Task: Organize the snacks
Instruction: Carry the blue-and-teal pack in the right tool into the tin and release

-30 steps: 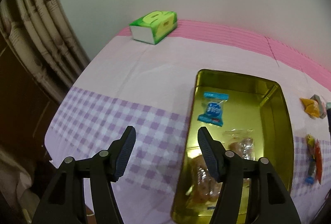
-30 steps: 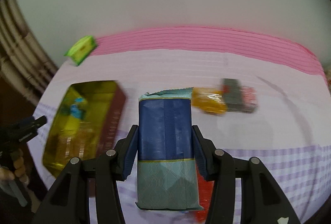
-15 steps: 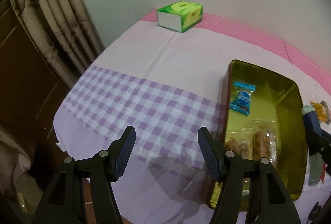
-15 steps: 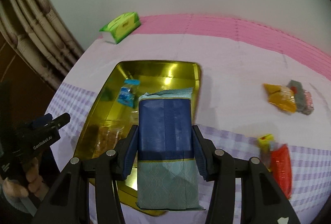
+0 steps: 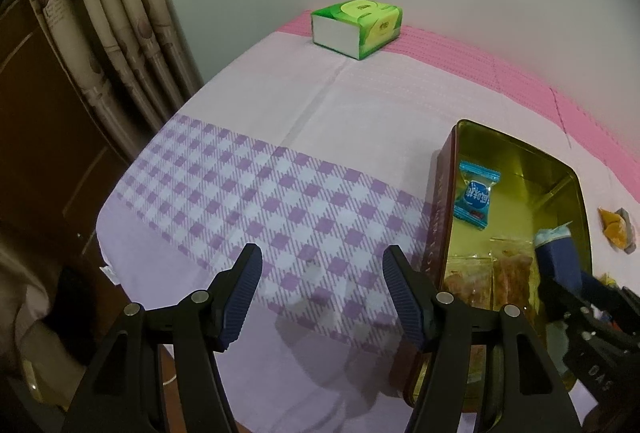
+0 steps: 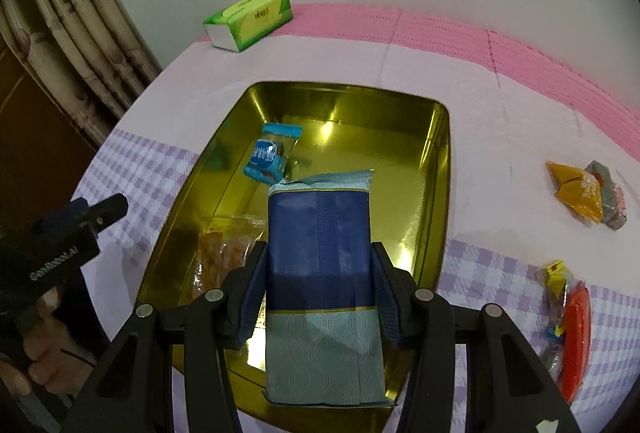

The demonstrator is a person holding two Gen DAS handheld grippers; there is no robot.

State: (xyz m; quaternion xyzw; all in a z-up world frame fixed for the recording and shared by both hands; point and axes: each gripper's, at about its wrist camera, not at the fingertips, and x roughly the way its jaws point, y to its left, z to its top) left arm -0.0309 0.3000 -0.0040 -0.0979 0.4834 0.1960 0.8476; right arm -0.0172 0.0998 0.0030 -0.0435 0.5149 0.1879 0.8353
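Observation:
My right gripper (image 6: 320, 269) is shut on a dark blue and teal snack packet (image 6: 322, 253) and holds it over the near half of the gold tin (image 6: 438, 169). The tin holds a small light blue candy packet (image 6: 268, 157) and clear packs of orange-brown snacks (image 6: 218, 253). My left gripper (image 5: 322, 297) is open and empty over the purple checked cloth, left of the tin (image 5: 564, 169). The held packet also shows in the left wrist view (image 5: 558, 261), above the tin's right rim.
A green tissue box (image 5: 356, 27) stands at the back by the wall. Orange and grey snack packets (image 6: 588, 195) lie right of the tin, red and yellow ones (image 6: 568, 321) nearer. Curtains (image 5: 120, 45) and the table's edge are at the left.
My right gripper has carried the blue packet left, from beside the tin to over it. My left gripper has drawn back to the left, off the tin and over the checked cloth.

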